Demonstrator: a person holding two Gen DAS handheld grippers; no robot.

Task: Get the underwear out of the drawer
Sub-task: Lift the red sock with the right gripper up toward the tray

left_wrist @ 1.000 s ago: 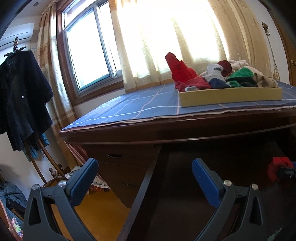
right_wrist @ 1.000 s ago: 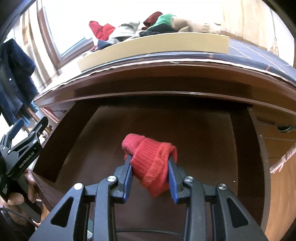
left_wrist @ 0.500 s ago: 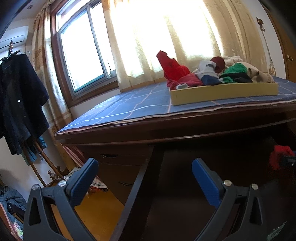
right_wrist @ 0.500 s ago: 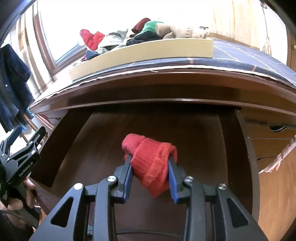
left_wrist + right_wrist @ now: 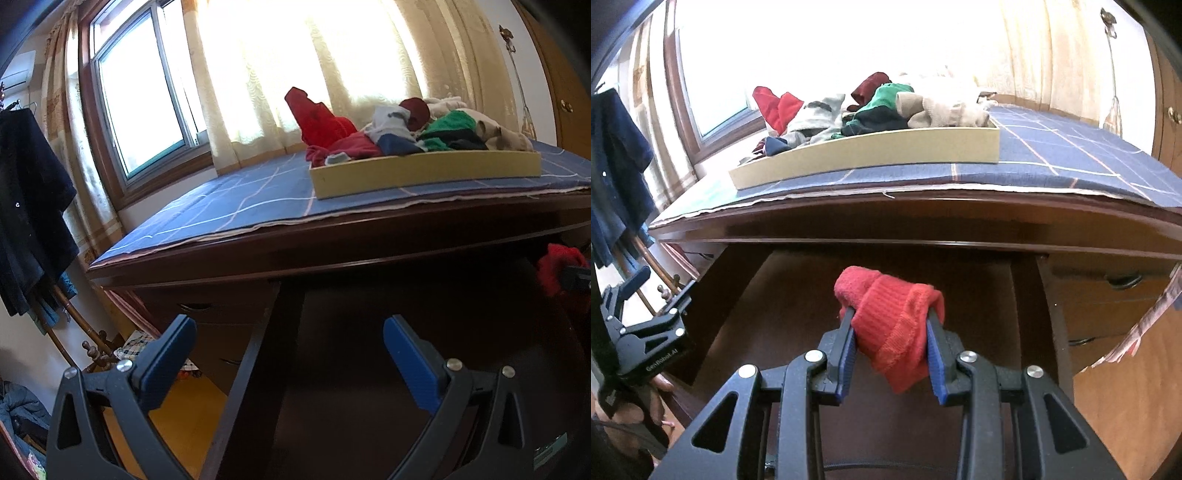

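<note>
The right hand-held gripper (image 5: pixel 891 338) is clamped on a red knitted garment (image 5: pixel 894 321), its blue pads (image 5: pixel 847 354) pressing the bunched fabric from both sides so that a folded lobe pokes out at 11 o'clock and a ribbed hem droops at 6 o'clock between the fingers. The garment hangs above the open drawer (image 5: pixel 1049 314) of a dark wooden table (image 5: pixel 923 225), clear of the drawer floor. In the left wrist view the same red garment (image 5: pixel 556 269) shows at 3 o'clock, at the edge of the frame under the table's lip.

The left hand-held gripper (image 5: pixel 286 354) stands with its jaws wide apart and nothing between them, poised over the drawer's left wall (image 5: pixel 255 362). In the right wrist view it appears at 9 o'clock (image 5: pixel 639 291), held in a person's hand (image 5: pixel 653 398), and its black body carries white lettering that reads "GenRobot.AI".

On the table, a blue checked cloth (image 5: pixel 1071 162) covers the top, and at 12 o'clock a shallow cream tray (image 5: pixel 871 155) holds a heap of clothes (image 5: pixel 871 110) in red, grey, green, maroon, navy and beige. Behind it, pale curtains (image 5: pixel 332 74) hang before a bright window (image 5: pixel 140 103). A dark garment (image 5: pixel 26 206) hangs on a wooden stand at 9 o'clock in the left wrist view.
</note>
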